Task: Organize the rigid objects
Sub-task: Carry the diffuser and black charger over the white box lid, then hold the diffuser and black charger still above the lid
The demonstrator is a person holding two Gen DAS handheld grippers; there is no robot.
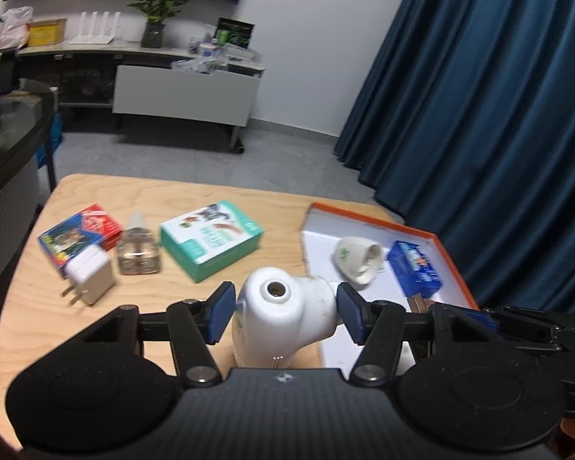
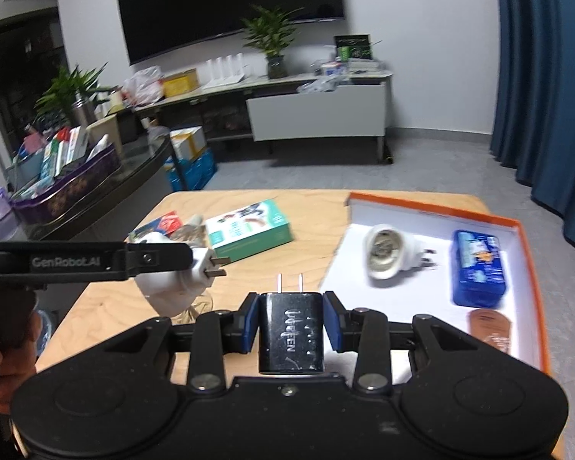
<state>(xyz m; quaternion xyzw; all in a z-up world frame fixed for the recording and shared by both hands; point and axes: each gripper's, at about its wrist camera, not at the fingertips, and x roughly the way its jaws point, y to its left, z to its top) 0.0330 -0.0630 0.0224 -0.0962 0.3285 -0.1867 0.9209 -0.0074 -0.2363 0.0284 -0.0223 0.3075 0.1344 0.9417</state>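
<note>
My left gripper is shut on a white plug-in device and holds it above the wooden table near the tray's left edge; it also shows in the right wrist view, prongs pointing right. My right gripper is shut on a black charger, prongs forward, above the tray's near left corner. The orange-rimmed white tray holds another white plug-in device, a blue box and a brown flat item.
On the table to the left lie a green box, a clear liquid bottle, a white charger and a red-blue box. A blue curtain hangs at the right. A glass table stands at the left.
</note>
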